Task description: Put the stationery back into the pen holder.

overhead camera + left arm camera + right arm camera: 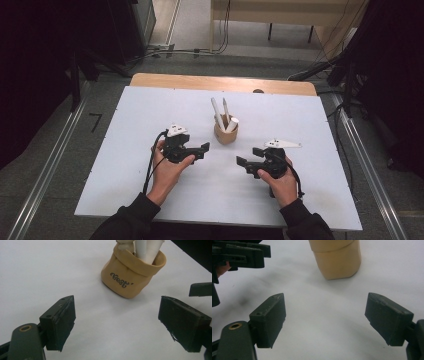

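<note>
A tan pouch-shaped cup [226, 135] with "Best" lettered on it [130, 272] stands near the middle of the white table top [145, 115]. Several white pens [218, 113] stick up out of it [147, 250]. My left gripper [204, 148] rests to the left of the cup, pointing right, its jaws wide open with nothing between them [117, 312]. To the lower right of the cup my right gripper [241, 161] points left, also open and empty [325, 302]. The cup's plain side [337, 260] stands just beyond its jaws.
A jaw of the right gripper [200, 289] shows at the right edge of the left gripper view. The left gripper [242, 253] crosses the top left of the right gripper view. A wooden table edge [200, 80] borders the far side, and metal rails [45, 170] run along both sides.
</note>
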Motion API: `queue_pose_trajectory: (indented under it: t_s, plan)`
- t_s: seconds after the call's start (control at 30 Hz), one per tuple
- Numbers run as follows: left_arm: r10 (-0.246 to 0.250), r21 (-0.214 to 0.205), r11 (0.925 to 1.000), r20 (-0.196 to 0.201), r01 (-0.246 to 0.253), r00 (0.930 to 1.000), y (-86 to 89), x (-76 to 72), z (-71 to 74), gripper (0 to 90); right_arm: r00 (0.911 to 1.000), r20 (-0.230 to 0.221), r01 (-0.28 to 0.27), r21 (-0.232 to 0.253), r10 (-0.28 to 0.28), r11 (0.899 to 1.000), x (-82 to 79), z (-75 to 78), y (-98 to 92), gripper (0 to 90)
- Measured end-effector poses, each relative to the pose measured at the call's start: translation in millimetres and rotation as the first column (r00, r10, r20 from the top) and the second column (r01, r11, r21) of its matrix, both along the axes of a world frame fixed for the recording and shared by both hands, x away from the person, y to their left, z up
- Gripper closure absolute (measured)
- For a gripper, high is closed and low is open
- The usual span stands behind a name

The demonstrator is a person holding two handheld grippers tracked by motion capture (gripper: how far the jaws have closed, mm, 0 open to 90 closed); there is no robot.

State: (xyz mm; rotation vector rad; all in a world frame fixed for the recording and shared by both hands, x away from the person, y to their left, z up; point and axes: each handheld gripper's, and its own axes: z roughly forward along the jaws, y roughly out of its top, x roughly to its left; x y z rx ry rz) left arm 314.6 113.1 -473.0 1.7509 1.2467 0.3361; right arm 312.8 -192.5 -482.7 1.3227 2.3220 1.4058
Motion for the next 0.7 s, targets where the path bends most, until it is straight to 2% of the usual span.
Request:
queue_pose_trajectory:
  t_s: [0.3, 0.7]
  plan:
    - [0.005, -0.016, 0.9999, -0.009, -0.005, 0.9999, 9.2, -8.1, 1.0, 15.0, 0.9999, 0.005, 0.015, -0.002, -0.015, 1.000, -1.6, 1.6, -5.1, 15.3]
    - [0.019, -0.009, 0.9998, -0.007, -0.019, 0.9998, 22.3, -17.4, -0.2, 15.0, 0.9987, 0.013, 0.049, 0.007, -0.049, 0.999, -4.5, 5.1, -19.3, 15.1]
